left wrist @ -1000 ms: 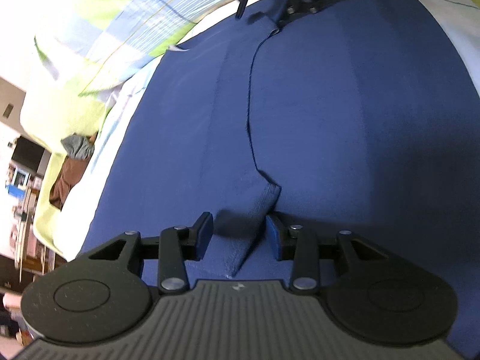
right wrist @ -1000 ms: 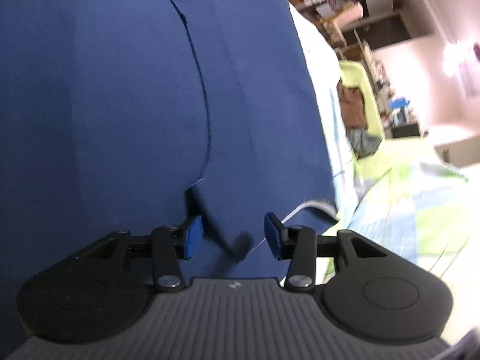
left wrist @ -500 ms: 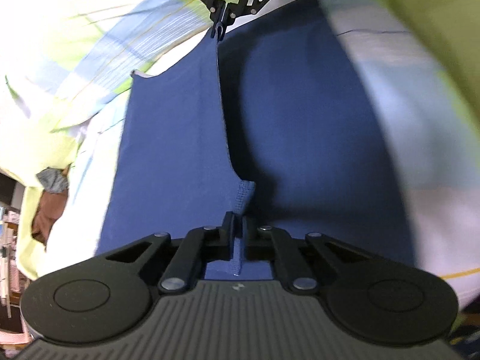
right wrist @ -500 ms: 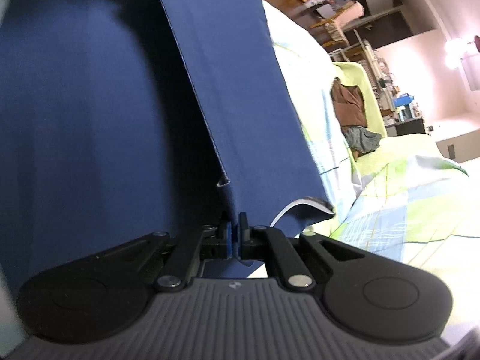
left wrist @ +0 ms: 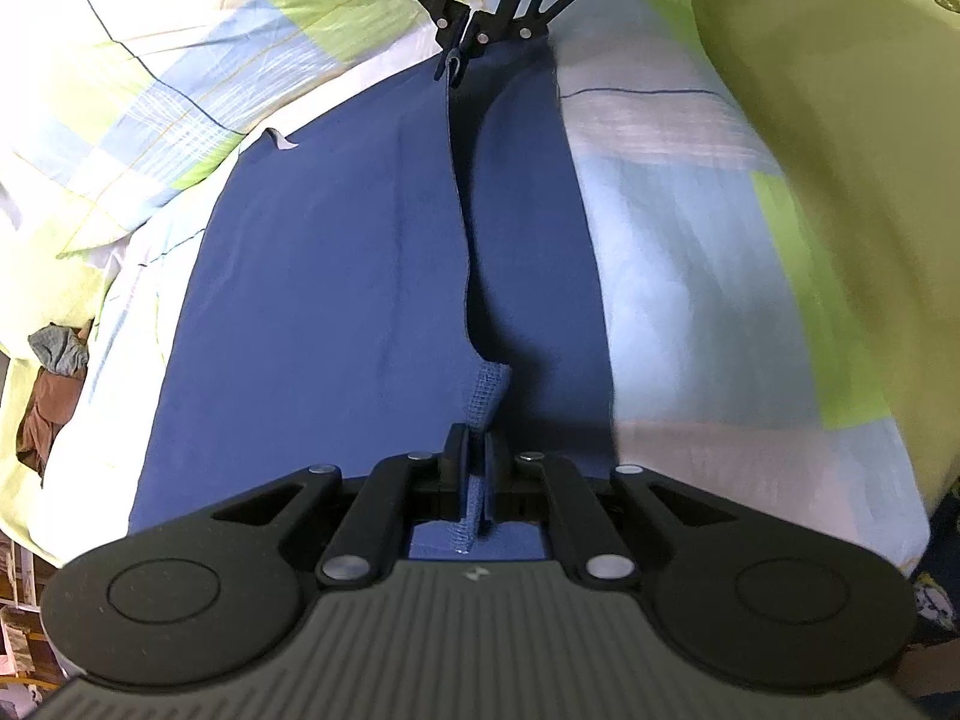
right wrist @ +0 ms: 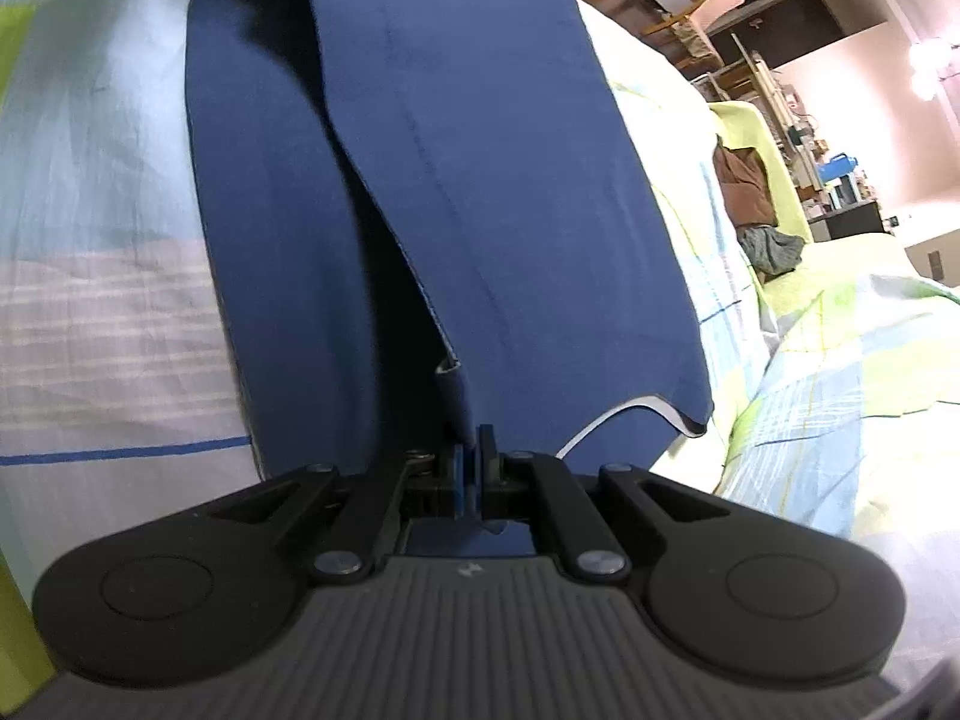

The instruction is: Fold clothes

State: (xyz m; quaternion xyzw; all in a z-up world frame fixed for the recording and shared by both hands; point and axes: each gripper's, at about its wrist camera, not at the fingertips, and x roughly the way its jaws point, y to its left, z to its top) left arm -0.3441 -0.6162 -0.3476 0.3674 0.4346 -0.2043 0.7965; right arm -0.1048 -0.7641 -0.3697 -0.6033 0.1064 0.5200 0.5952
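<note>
The left gripper (left wrist: 474, 456) is clamped on a pinched corner of the blue garment (left wrist: 312, 312), which stretches away over the checked bedsheet (left wrist: 690, 276). At the far end of the lifted edge, the right gripper (right wrist: 474, 450) is likewise closed tight on the cloth.

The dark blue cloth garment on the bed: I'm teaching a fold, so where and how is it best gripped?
Grip the dark blue cloth garment along its free edge, one pinch near each end, coming from above. That edge stands as a thin ridge, and the left gripper and right gripper already hold it so, jaws shut on it.
</note>
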